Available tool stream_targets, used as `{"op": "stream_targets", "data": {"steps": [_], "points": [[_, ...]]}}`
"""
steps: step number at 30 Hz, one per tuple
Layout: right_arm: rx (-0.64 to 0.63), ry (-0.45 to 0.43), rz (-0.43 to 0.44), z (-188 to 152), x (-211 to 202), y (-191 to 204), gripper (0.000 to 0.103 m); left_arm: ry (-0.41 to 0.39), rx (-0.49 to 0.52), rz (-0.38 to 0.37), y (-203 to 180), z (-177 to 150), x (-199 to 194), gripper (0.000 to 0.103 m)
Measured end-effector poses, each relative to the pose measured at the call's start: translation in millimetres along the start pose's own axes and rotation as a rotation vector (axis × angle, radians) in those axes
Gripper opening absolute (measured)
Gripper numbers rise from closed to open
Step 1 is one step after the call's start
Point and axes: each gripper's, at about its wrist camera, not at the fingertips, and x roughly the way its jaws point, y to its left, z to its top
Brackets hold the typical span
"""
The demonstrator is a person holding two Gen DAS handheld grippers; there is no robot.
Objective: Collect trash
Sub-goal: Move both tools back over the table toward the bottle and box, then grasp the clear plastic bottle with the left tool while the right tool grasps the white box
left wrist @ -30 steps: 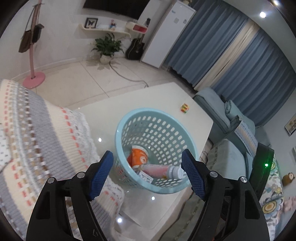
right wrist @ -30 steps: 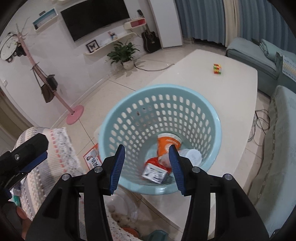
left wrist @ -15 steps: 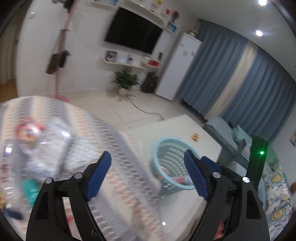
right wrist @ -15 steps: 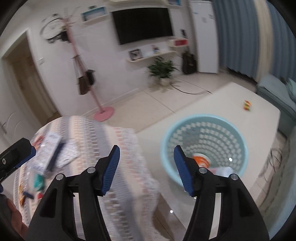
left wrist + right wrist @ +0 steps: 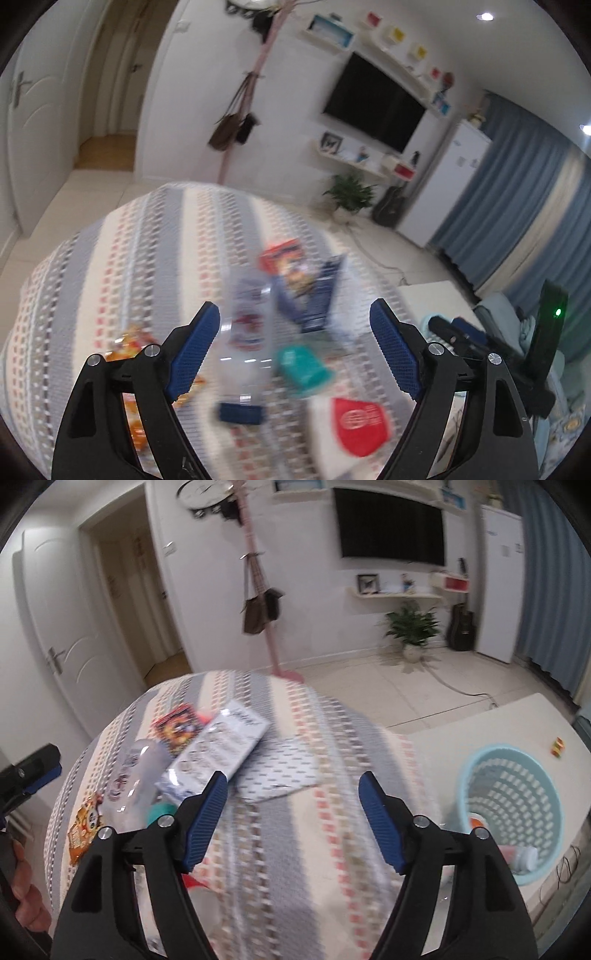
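Swinging from basket (image 5: 509,805) to littered cloth (image 5: 295,849).

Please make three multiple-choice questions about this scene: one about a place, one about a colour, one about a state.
1. Where does the basket stand?
A. on the white table
B. on the striped cloth
C. on the floor

2. What colour is the basket?
A. pink
B. light blue
C. black

3. What is between the right gripper's pads?
A. a bottle
B. a wrapper
C. nothing

Answers: 1 A, it stands on the white table beside the striped cloth; 2 B, its perforated wall is light blue; 3 C, the opening jaws frame only cloth.
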Motion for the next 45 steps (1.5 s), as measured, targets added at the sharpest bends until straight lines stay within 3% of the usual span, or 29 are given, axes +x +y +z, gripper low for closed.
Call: {"op": "stream_targets", "data": {"steps": [5,8,13,23,29,35,45], "points": [[-0.022,0.069,0.043,11,33,32,0.073,0.080,-0.031,0.023,31,-1,24,0.081],[0.007,0.118,0.073,15,51,42,0.079,0.127,-0.022,0.018,33,-7,41,0.081],[0.091,0.202,0.121,24,80,42,0.079,0.184,0.009,0.043,34,-17,70,0.081],[0.132,0.269,0.093,37,114,53,0.079,0.218,0.055,0.107,31,-23,95,0.080],[0.156,0.333,0.100,36,132,57,0.078,0.239,0.077,0.132,27,-25,104,0.073],[0.130,0.339,0.127,35,129,58,0.058,0.251,0.099,0.150,24,-26,107,0.054],[0.035,0.186,0.084,41,81,59,0.050,0.145,0.064,0.089,17,-18,70,0.054]]}}
